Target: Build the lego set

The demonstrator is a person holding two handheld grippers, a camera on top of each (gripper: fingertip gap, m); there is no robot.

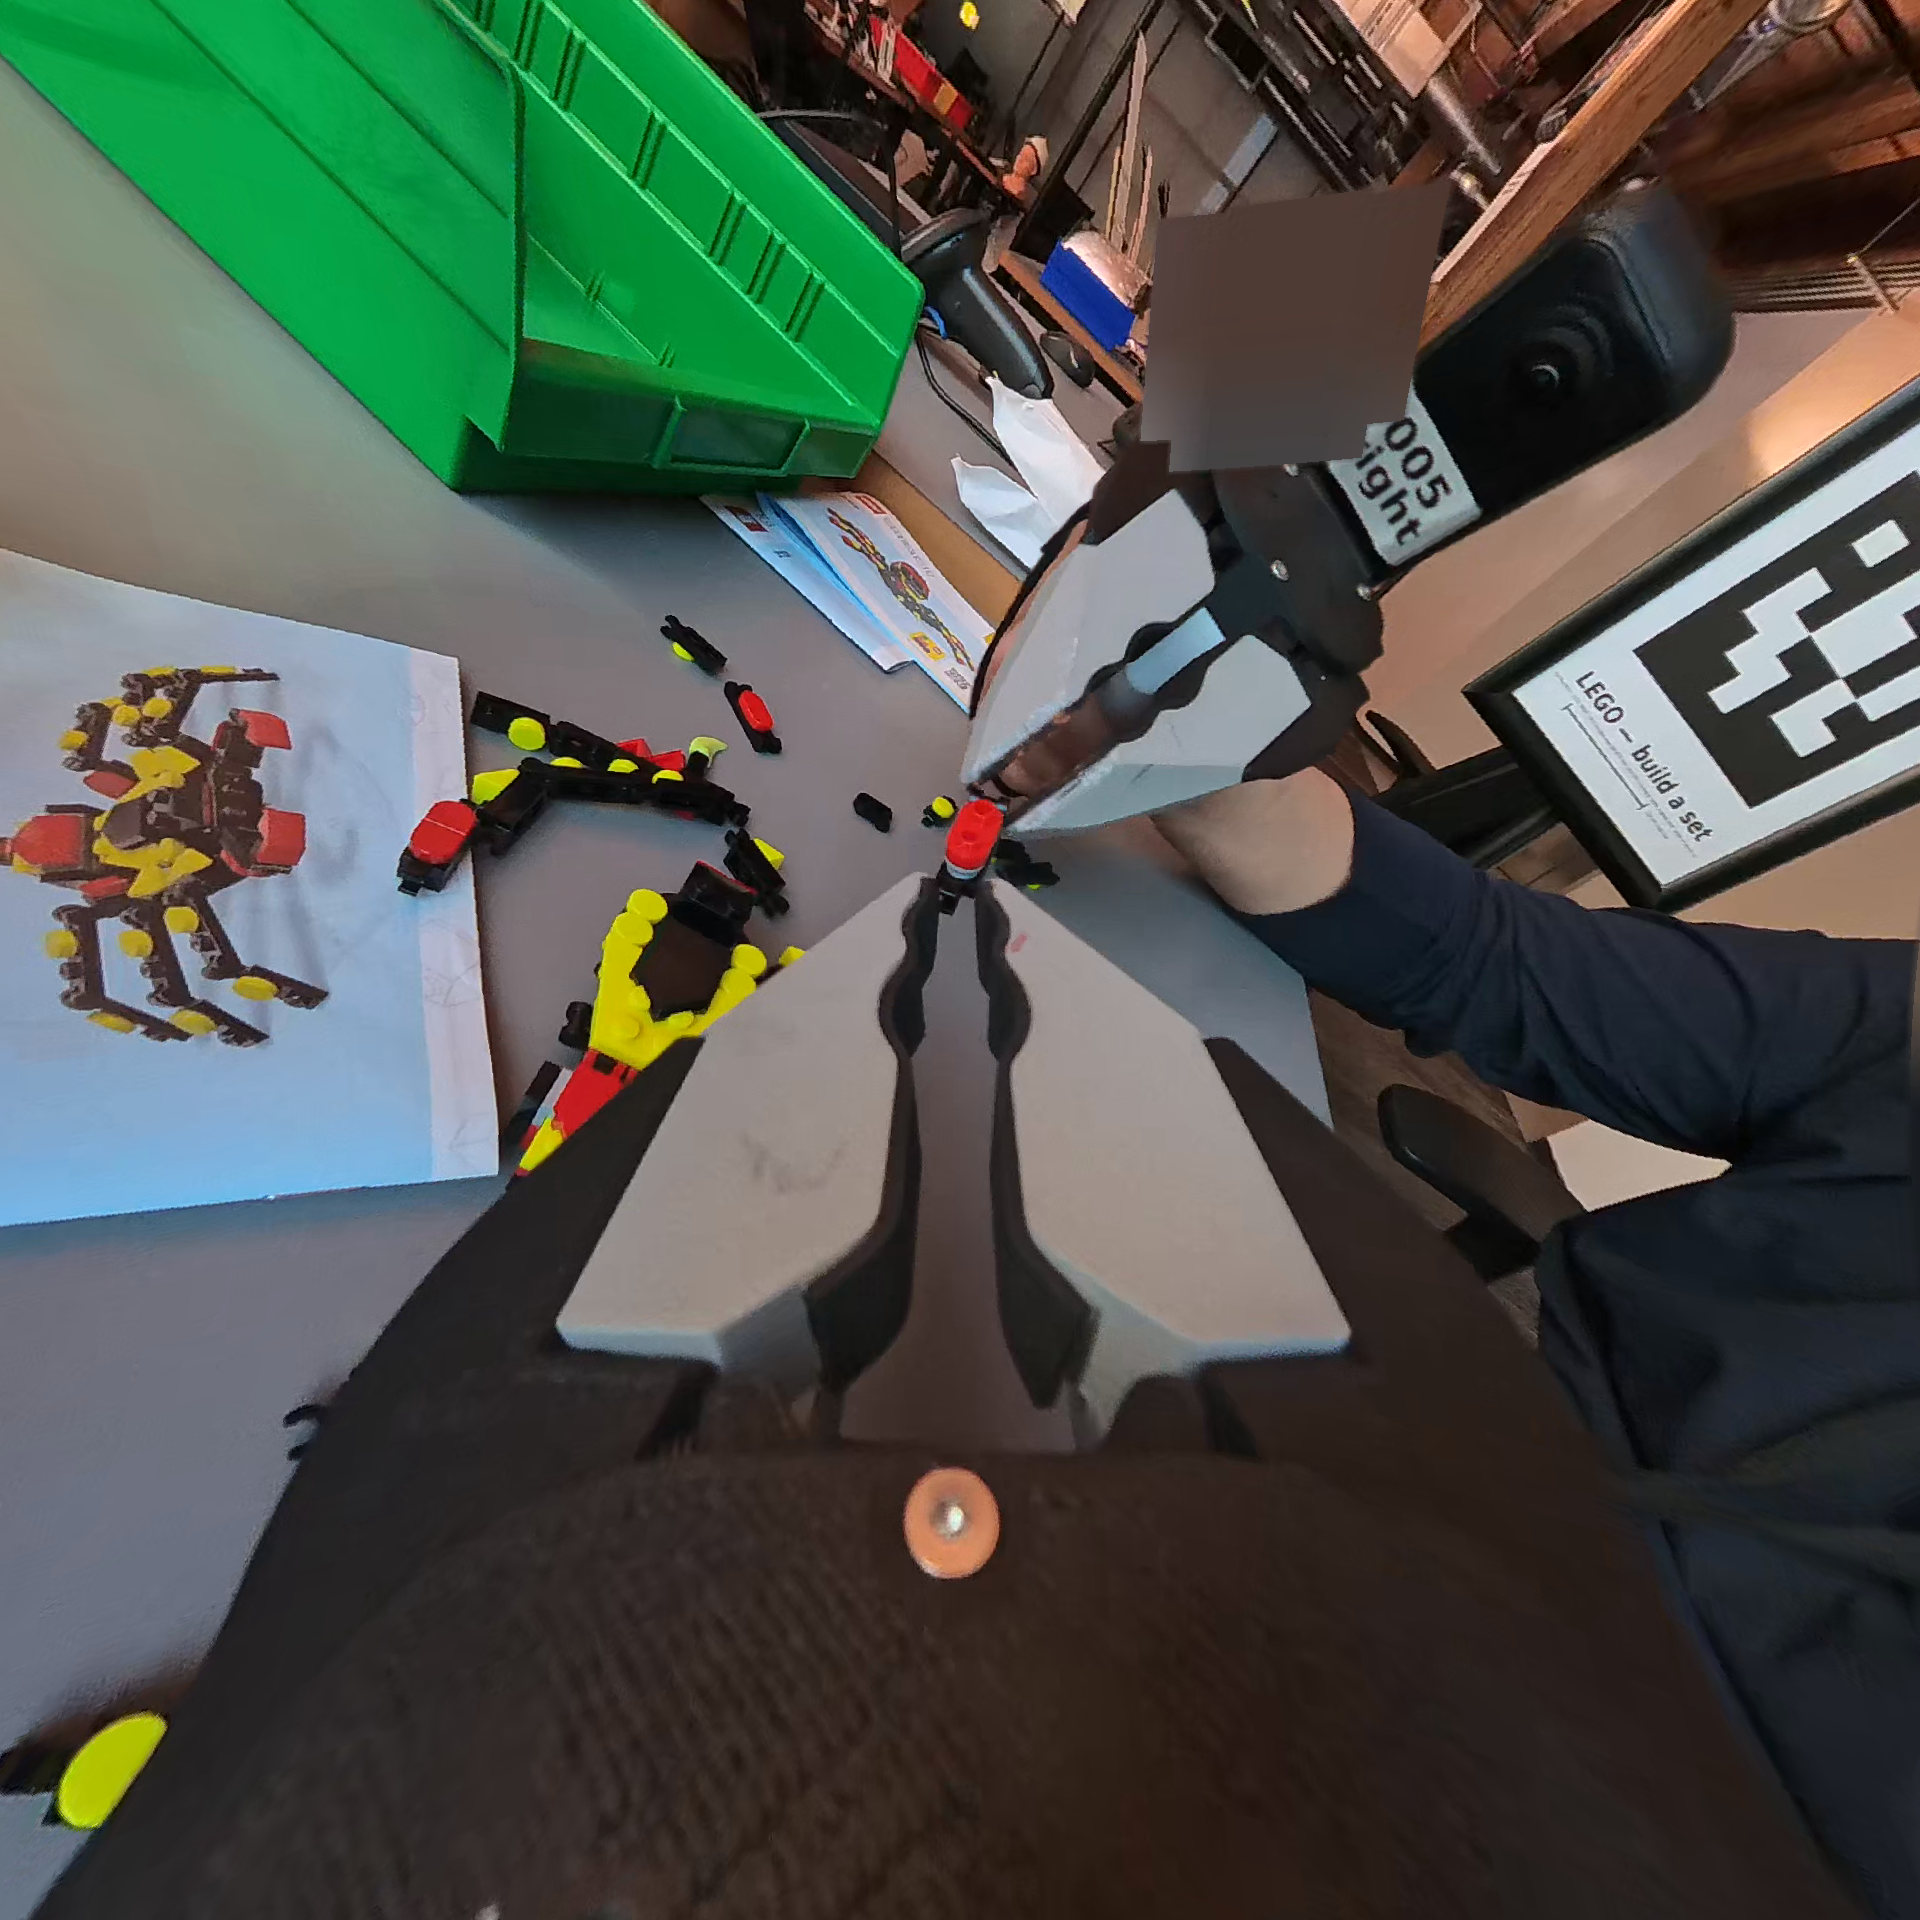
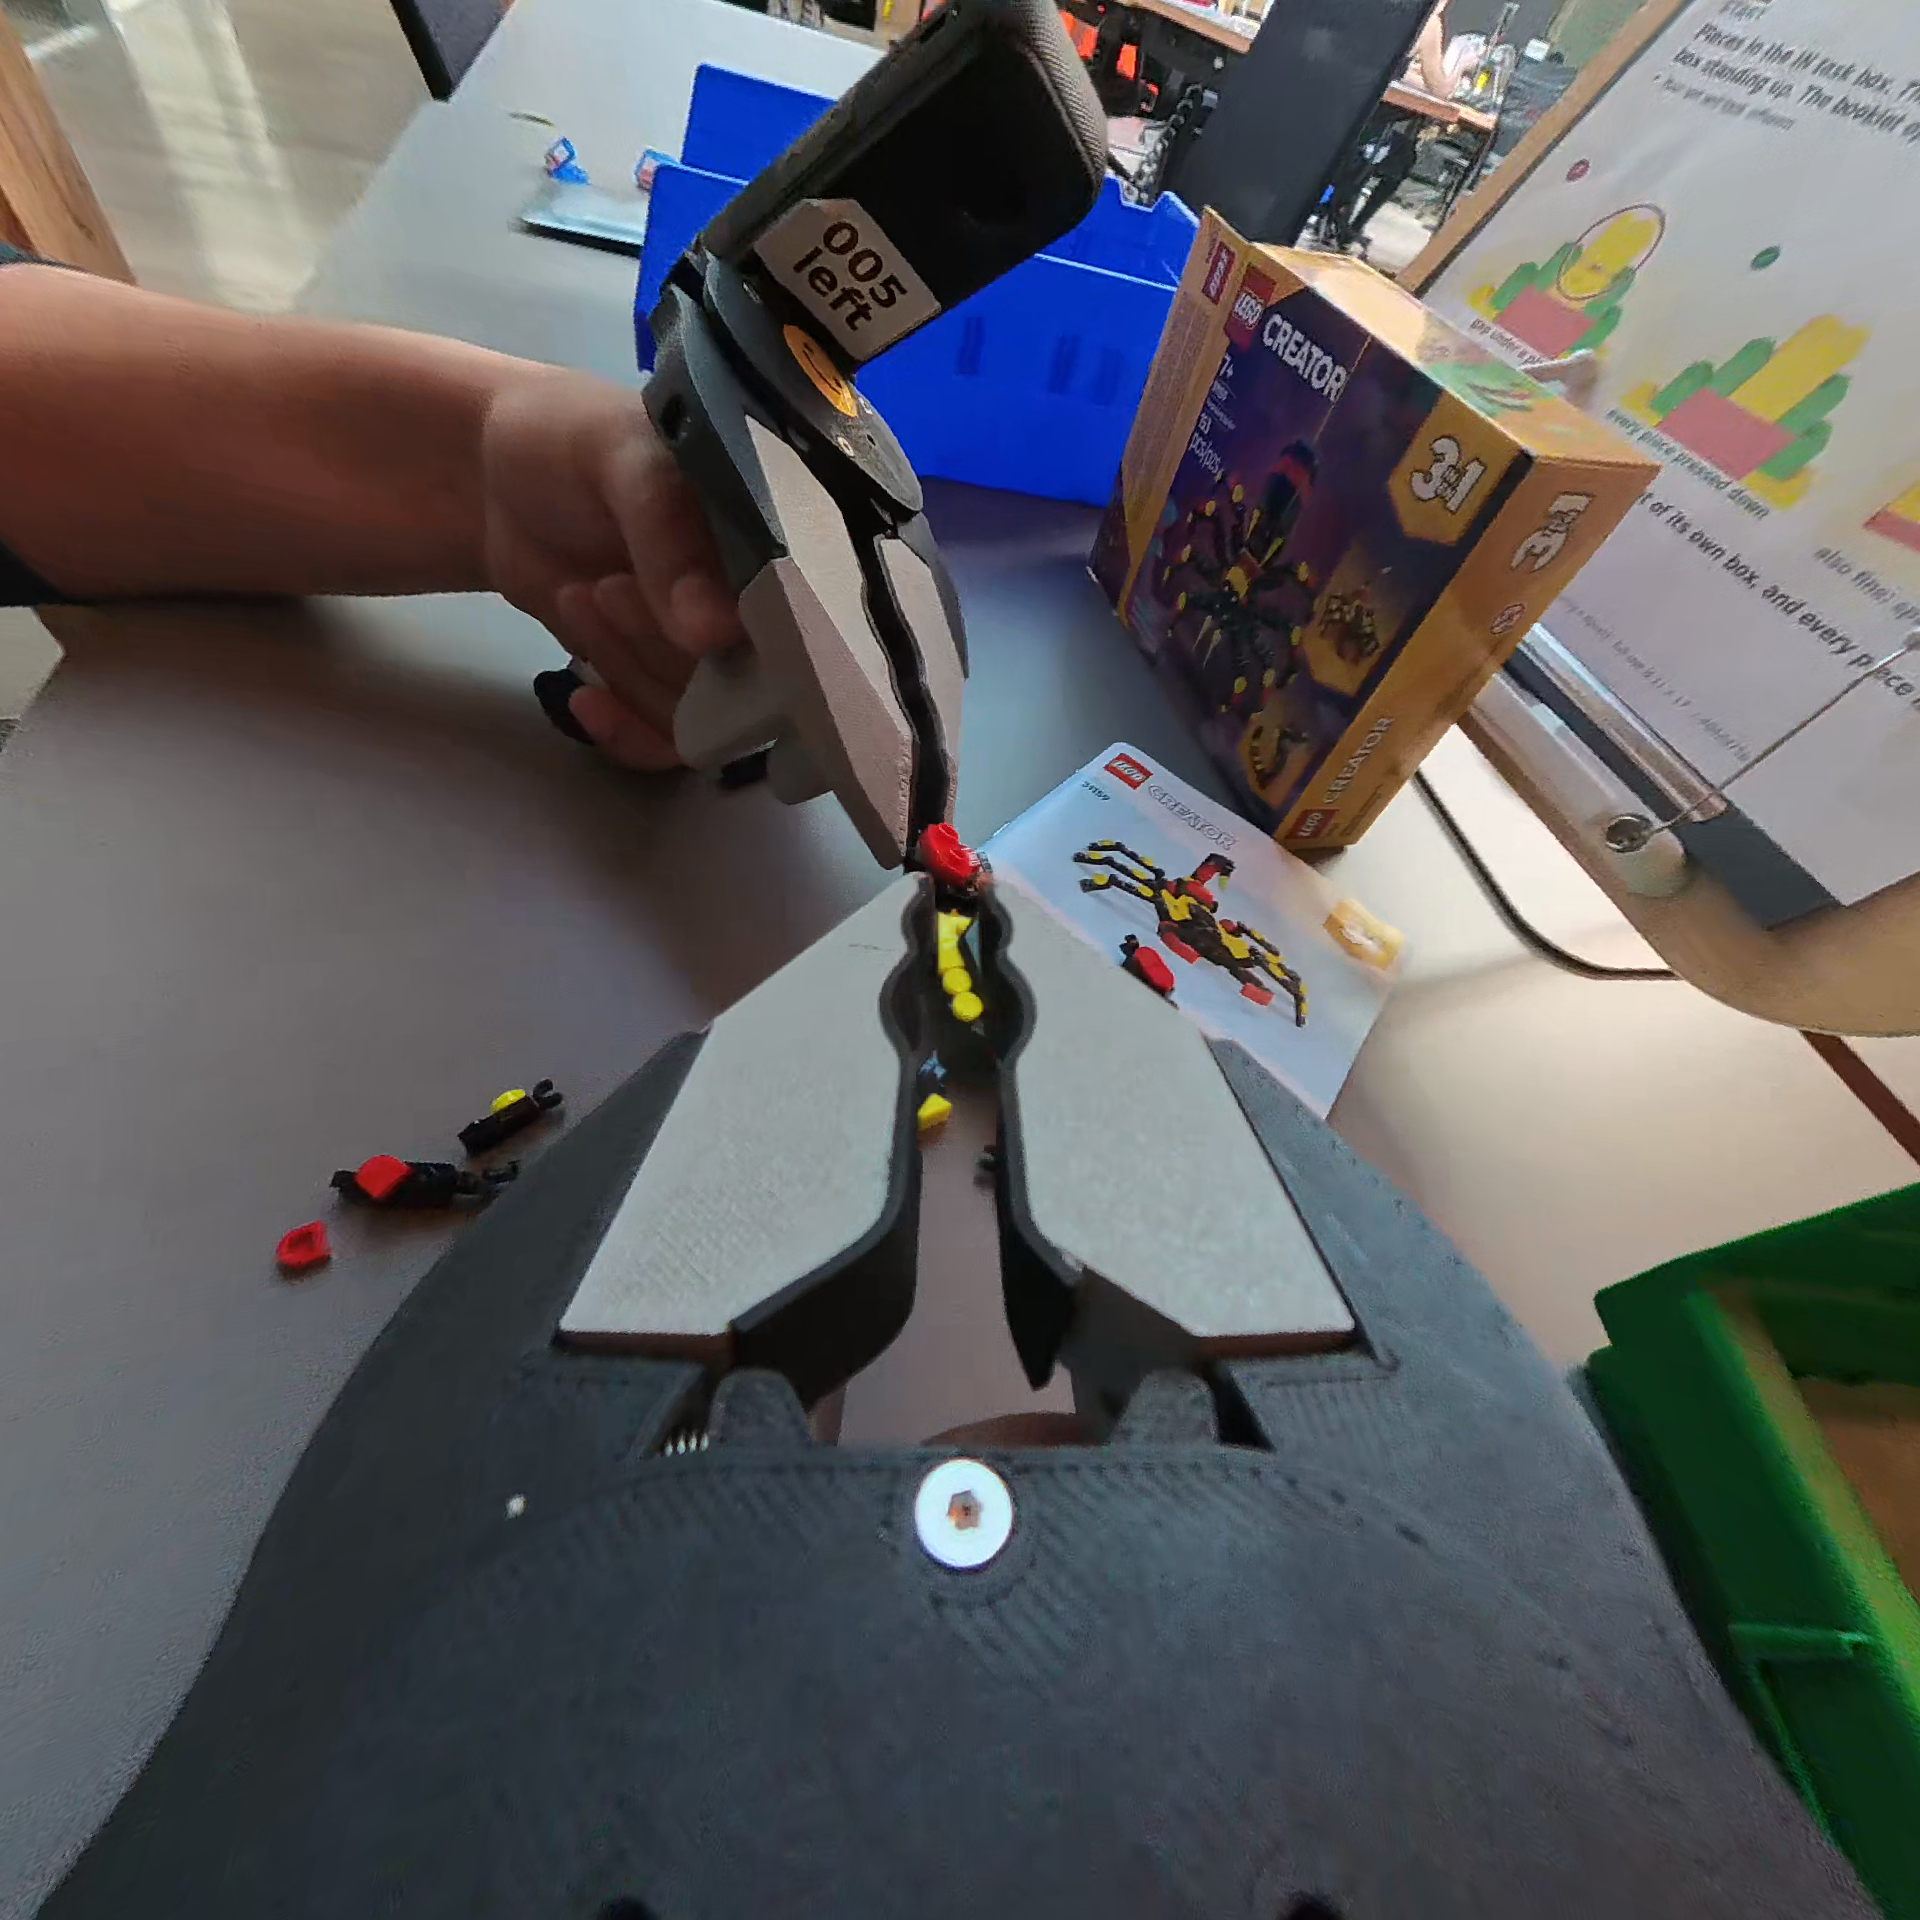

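Observation:
My left gripper (image 1: 957, 896) is shut on the black base of a small piece with a red round top (image 1: 974, 831), held just above the grey table (image 1: 260, 447). My right gripper (image 2: 951, 896) is shut on a black leg piece with yellow studs (image 2: 956, 966) that lies along the gap between its fingers. The two grippers meet tip to tip at the red-topped piece (image 2: 943, 847). In the left wrist view the right gripper (image 1: 995, 808) comes in from the upper right and touches the red top. In the right wrist view the left gripper (image 2: 923, 854) comes down from above.
Loose black, red and yellow pieces (image 1: 582, 769) and a yellow-and-black built body (image 1: 665, 966) lie left of the grippers, beside a printed spider sheet (image 1: 208, 883). A green bin (image 1: 520, 260), a booklet (image 2: 1195, 935), a set box (image 2: 1351, 540) and a blue bin (image 2: 987, 343) stand around. The grippers are tip to tip, or close to it.

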